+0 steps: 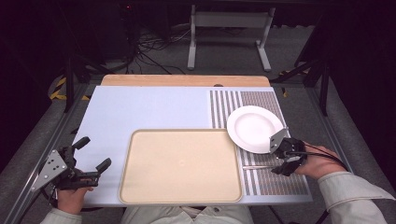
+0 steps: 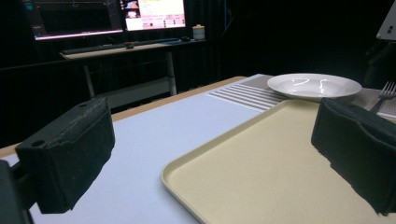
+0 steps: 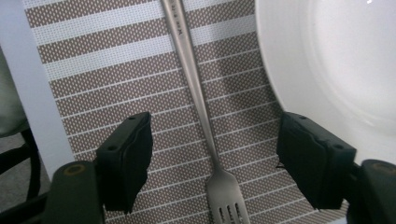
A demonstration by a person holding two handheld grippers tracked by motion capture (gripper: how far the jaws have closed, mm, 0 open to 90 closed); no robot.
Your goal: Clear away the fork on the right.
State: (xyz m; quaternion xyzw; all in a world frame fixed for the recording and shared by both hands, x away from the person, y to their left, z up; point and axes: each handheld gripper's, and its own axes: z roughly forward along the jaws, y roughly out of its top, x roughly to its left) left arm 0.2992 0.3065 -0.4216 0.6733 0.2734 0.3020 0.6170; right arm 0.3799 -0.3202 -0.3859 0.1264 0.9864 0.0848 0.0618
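While the right tongs straddle the fork lying on the striped mat beside the white plate, jaws apart and untouching, the left tongs hover open by the tray.

- Fork: plain silver metal.
- Plate: plain glossy white.
- Placemat: brown dotted weave crossed by white stripes, broad and thin.
- Tray: uniform pale beige.
- Worktop: light blue-grey, with a light wood strip along its far edge.
- Right tool: matte black.
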